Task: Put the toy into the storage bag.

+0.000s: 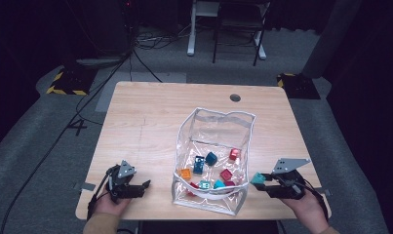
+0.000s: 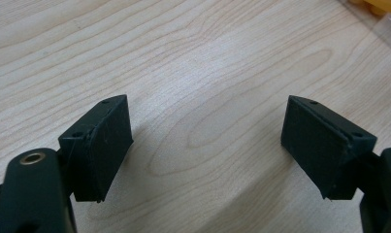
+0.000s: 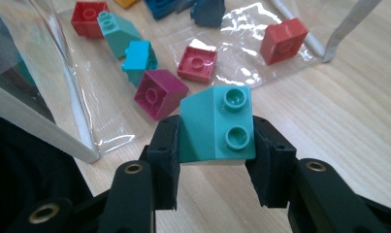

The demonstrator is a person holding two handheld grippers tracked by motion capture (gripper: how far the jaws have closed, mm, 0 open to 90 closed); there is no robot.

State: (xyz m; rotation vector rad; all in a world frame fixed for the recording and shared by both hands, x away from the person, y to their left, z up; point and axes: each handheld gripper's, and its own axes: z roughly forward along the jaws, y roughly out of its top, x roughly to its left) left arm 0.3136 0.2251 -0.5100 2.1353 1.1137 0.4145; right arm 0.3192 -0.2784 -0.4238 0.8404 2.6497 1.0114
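A clear plastic bag [image 1: 218, 122] lies open on the wooden table [image 1: 150, 117] with several coloured bricks inside. My right gripper [image 1: 258, 181] hovers just right of the bag's near corner, shut on a teal sloped brick [image 3: 217, 124] with two studs. In the right gripper view the bag [image 3: 62, 87] lies ahead with a magenta brick [image 3: 159, 92], a red brick [image 3: 283, 40] and a pink-red brick [image 3: 198, 63] in it. My left gripper [image 1: 144, 186] rests near the table's front left, jaws open and empty over bare wood [image 2: 207, 126].
The table's front edge runs close under both hands. A round cable hole [image 1: 235, 97] sits at the table's far side. Cables and chair legs lie on the floor beyond. A yellow object [image 2: 377, 6] peeks in at the top right of the left gripper view.
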